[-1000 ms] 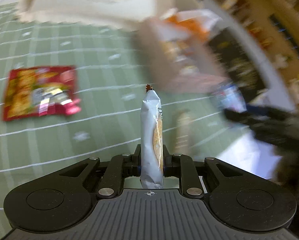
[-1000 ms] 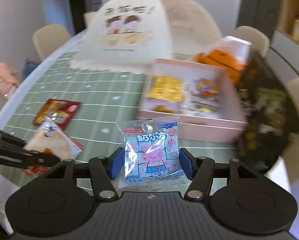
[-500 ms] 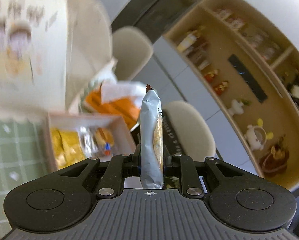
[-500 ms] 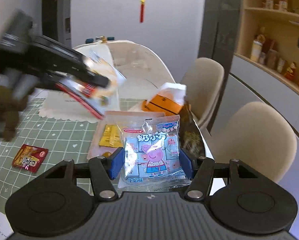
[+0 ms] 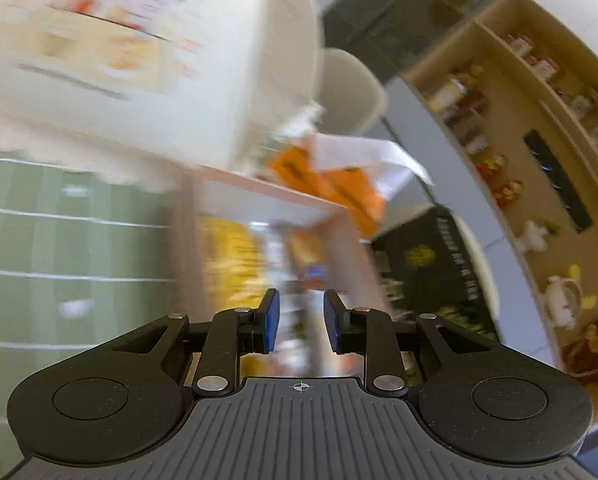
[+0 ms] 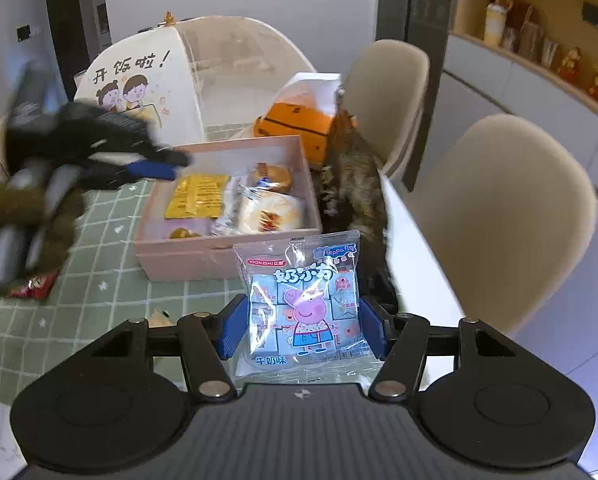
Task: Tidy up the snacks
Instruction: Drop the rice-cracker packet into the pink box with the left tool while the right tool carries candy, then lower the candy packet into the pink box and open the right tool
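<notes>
Left wrist view: heavy motion blur. Left gripper [image 5: 298,322] jaws have just been opening; blue pads [image 5: 270,321] now stand a narrow gap apart with nothing between them. Beyond the pads lies the pink box [image 5: 259,192], contents smeared to yellow and orange patches. Green checked tabletop [image 5: 71,248] to the left of the box. Orange bag [image 5: 339,184] behind the box; black patterned bag [image 5: 431,264] to its right.

Right wrist view: sharp. Right gripper [image 6: 302,330] jaws about half open, pressed against both side edges of a light blue snack packet [image 6: 303,304] with a pink pig cartoon; packet held upright, above the tabletop edge, near the front wall of the pink box [image 6: 203,260]. Inside the box: yellow packet [image 6: 197,196], round pastry packet [image 6: 269,210], small pastry [image 6: 273,176] behind it. Left gripper [image 6: 155,164] shows blurred at left, tips over the box's left rim. Red packet [image 6: 35,286] on the tabletop below it. White mesh food cover [image 6: 171,80] behind the box.
</notes>
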`<state>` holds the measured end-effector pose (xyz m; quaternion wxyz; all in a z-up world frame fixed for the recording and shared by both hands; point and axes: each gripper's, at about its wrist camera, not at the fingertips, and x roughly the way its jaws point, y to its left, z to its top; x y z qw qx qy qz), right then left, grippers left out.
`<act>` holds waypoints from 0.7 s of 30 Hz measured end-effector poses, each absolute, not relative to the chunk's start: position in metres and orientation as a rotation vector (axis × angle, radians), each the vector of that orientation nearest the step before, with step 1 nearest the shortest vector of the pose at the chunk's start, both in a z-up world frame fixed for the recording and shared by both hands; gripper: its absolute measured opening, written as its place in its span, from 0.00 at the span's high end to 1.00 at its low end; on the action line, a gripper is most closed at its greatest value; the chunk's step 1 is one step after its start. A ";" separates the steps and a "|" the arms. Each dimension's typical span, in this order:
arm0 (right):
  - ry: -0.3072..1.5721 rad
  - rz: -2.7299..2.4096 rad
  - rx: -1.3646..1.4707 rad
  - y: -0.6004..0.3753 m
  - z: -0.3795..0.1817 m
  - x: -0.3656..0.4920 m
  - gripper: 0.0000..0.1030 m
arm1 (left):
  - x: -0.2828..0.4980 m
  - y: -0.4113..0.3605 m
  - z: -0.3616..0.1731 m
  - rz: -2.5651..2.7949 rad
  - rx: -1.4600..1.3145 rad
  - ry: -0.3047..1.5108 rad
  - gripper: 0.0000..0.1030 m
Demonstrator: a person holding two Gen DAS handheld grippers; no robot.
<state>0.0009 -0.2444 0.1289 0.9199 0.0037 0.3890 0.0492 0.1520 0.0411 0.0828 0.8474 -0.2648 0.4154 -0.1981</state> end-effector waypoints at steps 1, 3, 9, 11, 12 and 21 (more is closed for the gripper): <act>0.793 0.119 0.018 -0.240 0.129 0.007 0.42 | 0.144 0.056 0.082 -0.383 -0.556 0.881 0.73; 0.786 0.146 0.033 -0.228 0.127 0.034 0.42 | 0.129 0.084 0.082 -0.326 -0.561 0.890 0.73; 0.764 0.148 0.057 -0.184 0.111 0.138 0.41 | 0.090 0.170 0.073 -0.149 -0.600 0.883 0.73; 0.778 0.113 0.009 -0.166 0.105 0.163 0.40 | 0.079 0.203 0.072 -0.073 -0.606 0.867 0.73; 0.786 0.098 -0.020 -0.157 0.103 0.169 0.40 | 0.075 0.218 0.073 -0.039 -0.604 0.859 0.73; 0.796 0.261 -0.095 -0.110 0.092 0.083 0.35 | 0.075 0.285 0.039 0.085 -0.639 0.931 0.73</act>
